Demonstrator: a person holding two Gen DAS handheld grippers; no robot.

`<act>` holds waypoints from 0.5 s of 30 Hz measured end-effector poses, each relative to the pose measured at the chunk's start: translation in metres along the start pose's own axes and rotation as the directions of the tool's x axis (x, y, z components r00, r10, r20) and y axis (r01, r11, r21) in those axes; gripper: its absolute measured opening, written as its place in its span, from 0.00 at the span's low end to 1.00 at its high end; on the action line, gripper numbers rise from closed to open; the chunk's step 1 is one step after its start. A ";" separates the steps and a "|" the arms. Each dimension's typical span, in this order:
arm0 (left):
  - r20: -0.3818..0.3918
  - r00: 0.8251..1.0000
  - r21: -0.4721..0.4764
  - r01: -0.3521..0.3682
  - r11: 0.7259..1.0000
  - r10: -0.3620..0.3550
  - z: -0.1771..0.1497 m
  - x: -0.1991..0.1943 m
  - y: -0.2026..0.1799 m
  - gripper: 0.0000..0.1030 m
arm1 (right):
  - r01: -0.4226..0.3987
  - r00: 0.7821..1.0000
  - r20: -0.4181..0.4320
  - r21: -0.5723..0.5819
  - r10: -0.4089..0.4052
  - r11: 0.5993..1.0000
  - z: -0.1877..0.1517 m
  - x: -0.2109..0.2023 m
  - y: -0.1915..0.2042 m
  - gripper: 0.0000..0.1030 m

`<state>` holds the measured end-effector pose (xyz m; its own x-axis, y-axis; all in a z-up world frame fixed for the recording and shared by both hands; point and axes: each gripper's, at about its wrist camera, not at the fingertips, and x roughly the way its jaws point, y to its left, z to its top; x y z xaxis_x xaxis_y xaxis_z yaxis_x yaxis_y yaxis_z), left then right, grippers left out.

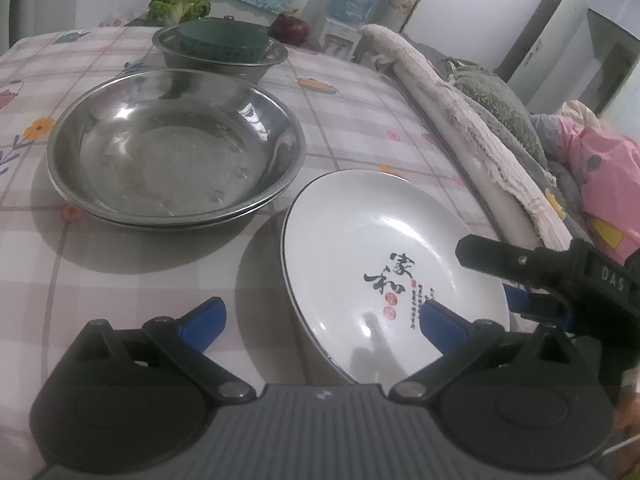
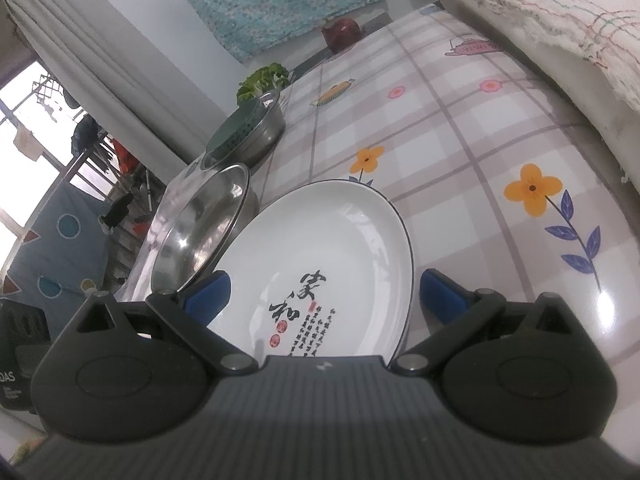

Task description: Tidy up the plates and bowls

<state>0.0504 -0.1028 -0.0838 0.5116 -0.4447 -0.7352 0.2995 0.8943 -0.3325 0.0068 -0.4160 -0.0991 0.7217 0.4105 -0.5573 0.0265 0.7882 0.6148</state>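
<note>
The right gripper hovers low over the near edge of the white plate, its blue-padded fingers spread wide, one on each side of the rim and neither touching it as far as I can see. The left gripper is also spread wide and holds nothing; its right finger hangs over the plate's near part, its left finger over bare tablecloth.

The white plate lies flat on the checked, flowered cloth near the table's right edge, by itself. It is shallow and glossy, with a thin dark line round the rim, black brush characters, small red seals and fine columns of print on its near side. It looks clean and slippery, so I would expect a grip on the rim to need care.

Just beside it to the left sit the steel dishes; a doubled rim at the front suggests two nested together, which I take as work done. Further back a steel bowl holds a dark green bowl turned upside down, so that pair seems gathered too.

What looks left is the white plate: it has no stack yet. Beyond the bowls sit some green leaves and a dark red onion.
</note>
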 end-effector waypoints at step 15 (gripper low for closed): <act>-0.005 1.000 0.032 -0.018 0.999 0.018 -0.002 0.001 -0.004 1.00 | -0.006 1.000 0.008 0.013 0.006 1.000 -0.001 -0.001 -0.001 0.99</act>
<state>0.0478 -0.1067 -0.0843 0.5132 -0.4279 -0.7440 0.3155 0.9002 -0.3001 0.0053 -0.4171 -0.0998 0.7272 0.4115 -0.5495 0.0310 0.7799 0.6251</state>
